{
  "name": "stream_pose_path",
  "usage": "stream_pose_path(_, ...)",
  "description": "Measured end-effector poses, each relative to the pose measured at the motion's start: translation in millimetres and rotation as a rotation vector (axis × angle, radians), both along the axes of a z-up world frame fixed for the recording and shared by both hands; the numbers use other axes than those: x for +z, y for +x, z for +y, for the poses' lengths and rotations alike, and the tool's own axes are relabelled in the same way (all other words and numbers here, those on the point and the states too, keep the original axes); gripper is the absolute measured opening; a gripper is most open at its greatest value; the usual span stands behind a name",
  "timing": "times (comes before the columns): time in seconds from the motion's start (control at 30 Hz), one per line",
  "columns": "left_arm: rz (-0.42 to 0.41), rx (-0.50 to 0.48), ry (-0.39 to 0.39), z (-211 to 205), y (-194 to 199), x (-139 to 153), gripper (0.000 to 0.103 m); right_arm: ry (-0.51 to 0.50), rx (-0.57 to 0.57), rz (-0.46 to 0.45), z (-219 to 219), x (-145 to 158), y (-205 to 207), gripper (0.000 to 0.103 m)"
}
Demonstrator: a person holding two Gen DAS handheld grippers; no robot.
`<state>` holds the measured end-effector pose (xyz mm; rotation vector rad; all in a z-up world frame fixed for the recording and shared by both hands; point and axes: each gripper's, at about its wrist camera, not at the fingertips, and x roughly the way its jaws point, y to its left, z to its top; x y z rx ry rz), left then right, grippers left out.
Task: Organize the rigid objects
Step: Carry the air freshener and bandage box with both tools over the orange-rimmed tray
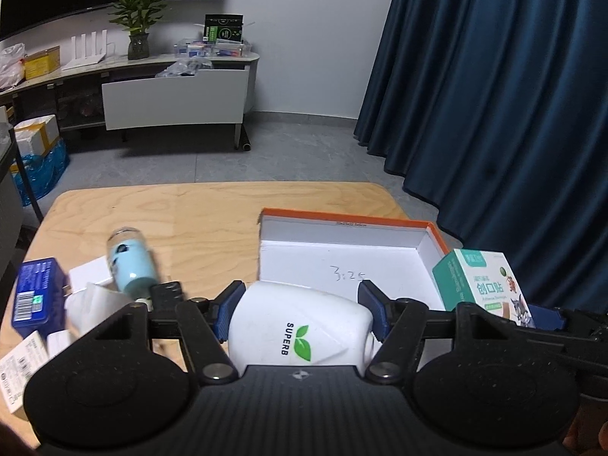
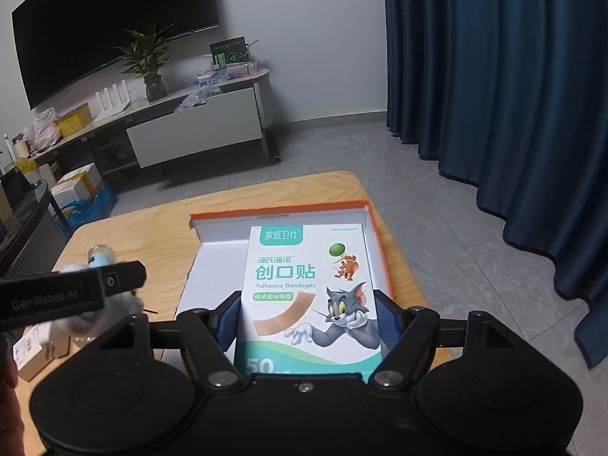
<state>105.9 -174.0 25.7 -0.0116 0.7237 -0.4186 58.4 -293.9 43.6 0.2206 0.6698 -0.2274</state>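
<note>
Two items are mid-carry toward the orange-rimmed tray (image 1: 342, 254) on the worktop (image 1: 190, 212). At left, loose clutter, including a pale blue bottle (image 1: 133, 262), waits. The left gripper (image 1: 300, 304) has its fingers clamped on a white bottle (image 1: 300, 330) at the tray's near edge. The right gripper (image 2: 309, 319) grasps a bandage box (image 2: 309, 285) above the tray. I'd say the next move is lowering each in, side by side, then releasing.

Left claw (image 1: 302, 306): blue pads clamped on a white bottle (image 1: 300, 332) marked SUPERB. Beyond it, an open orange-edged white box (image 1: 342, 228) on the wooden worktop (image 1: 190, 212); a bandage box (image 1: 480, 285) at its right. At left: a pale blue bottle (image 1: 131, 262) lying down, a dark blue box (image 1: 34, 294).
</note>
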Motion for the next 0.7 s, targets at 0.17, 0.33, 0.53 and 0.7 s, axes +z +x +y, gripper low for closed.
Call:
stream_pose_path(0.17, 0.000, -0.002, 0.000, -10, 6, 0, 0.066, -0.011, -0.007, -0.010, -9, 1, 7, 0.084)
stream_pose_path(0.33, -0.008, -0.015, 0.006, -18, 9, 1, 0.066, -0.008, -0.015, -0.013, -14, 0, 11, 0.084)
stream_pose_path(0.53, -0.006, -0.018, 0.002, -25, 15, 0, 0.066, -0.018, -0.017, -0.003, -18, 0, 17, 0.084)
stream_pose_path(0.7, 0.000, -0.018, 0.008, -28, 21, -4, 0.066, -0.021, -0.020, 0.006, -20, -3, 27, 0.084)
